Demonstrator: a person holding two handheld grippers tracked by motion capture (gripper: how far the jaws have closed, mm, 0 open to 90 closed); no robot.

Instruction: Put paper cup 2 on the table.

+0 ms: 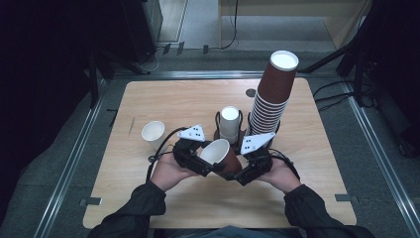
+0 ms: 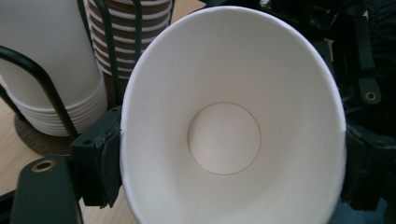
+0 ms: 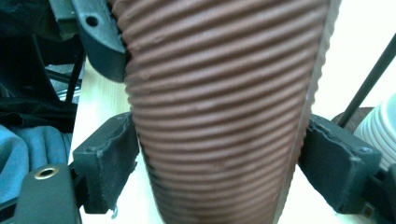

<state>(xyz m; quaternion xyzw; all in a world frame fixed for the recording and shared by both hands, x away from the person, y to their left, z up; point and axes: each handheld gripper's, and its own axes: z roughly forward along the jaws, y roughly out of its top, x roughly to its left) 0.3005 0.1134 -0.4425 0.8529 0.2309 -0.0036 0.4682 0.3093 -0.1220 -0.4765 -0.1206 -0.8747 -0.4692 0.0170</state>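
We hold one brown ribbed cup [image 1: 221,157] on its side above the table [image 1: 148,99], mouth toward our left gripper [image 1: 198,163], which clamps its rim; our right gripper [image 1: 236,174] seemingly grips its body, base end.

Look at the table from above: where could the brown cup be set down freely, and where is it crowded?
Free: the bare wood along the table's far left edge beyond the lone white cup, and the right side past the tall brown stack. Crowded: the middle, where both tongs grip the brown cup just before the wire holder's white stack.
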